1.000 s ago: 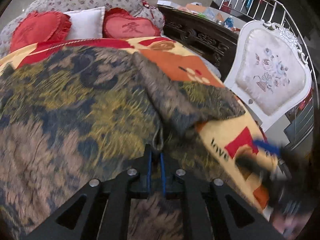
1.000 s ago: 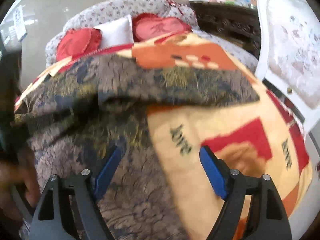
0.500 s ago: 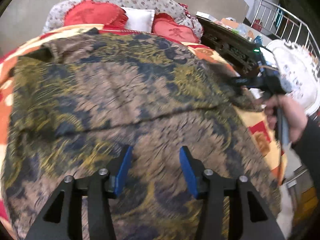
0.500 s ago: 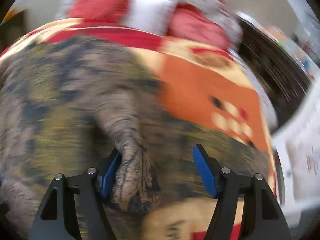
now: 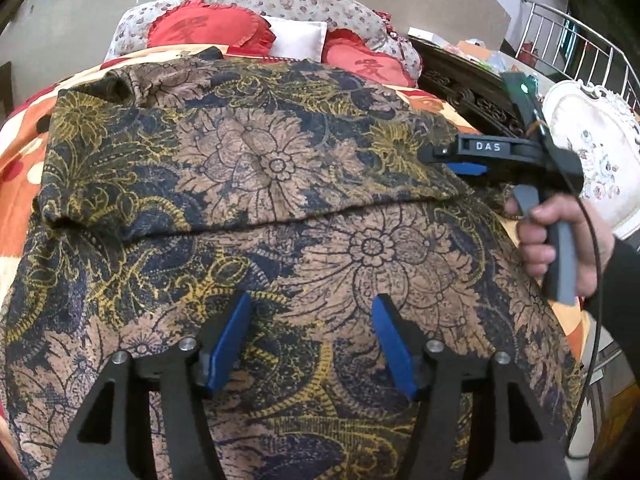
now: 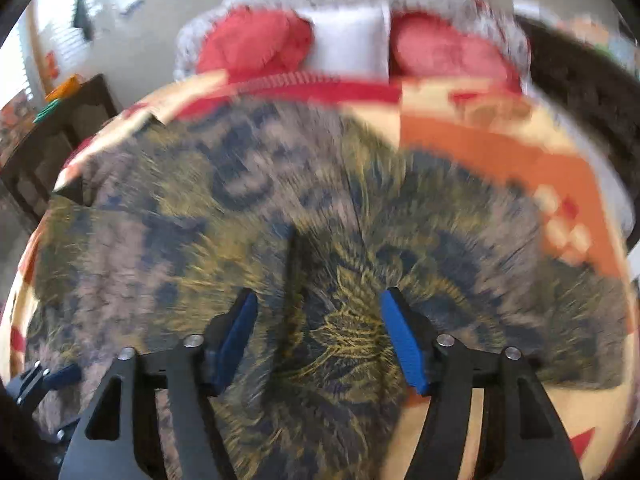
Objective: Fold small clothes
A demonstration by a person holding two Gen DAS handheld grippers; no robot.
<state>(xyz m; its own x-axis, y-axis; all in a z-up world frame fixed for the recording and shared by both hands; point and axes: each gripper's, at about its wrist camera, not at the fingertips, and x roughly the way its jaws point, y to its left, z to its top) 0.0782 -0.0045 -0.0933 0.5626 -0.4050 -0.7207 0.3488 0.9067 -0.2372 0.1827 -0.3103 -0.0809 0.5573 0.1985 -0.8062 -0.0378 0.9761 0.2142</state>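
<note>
A brown, navy and gold floral garment lies spread on the bed, its far part folded over with a fold edge running across the middle. My left gripper is open and empty just above the near part of the garment. My right gripper is open and empty over the garment; that view is motion-blurred. In the left wrist view the right gripper sits at the garment's right edge, held by a hand.
The bed has an orange, red and cream blanket and red heart pillows at the head. A dark carved cabinet and a white chair stand to the right. A dark table stands to the left.
My left gripper let go of the garment and opened wide. The raised cloth now lies flat, folded over. My right gripper moved left onto the garment's right edge and stayed open.
</note>
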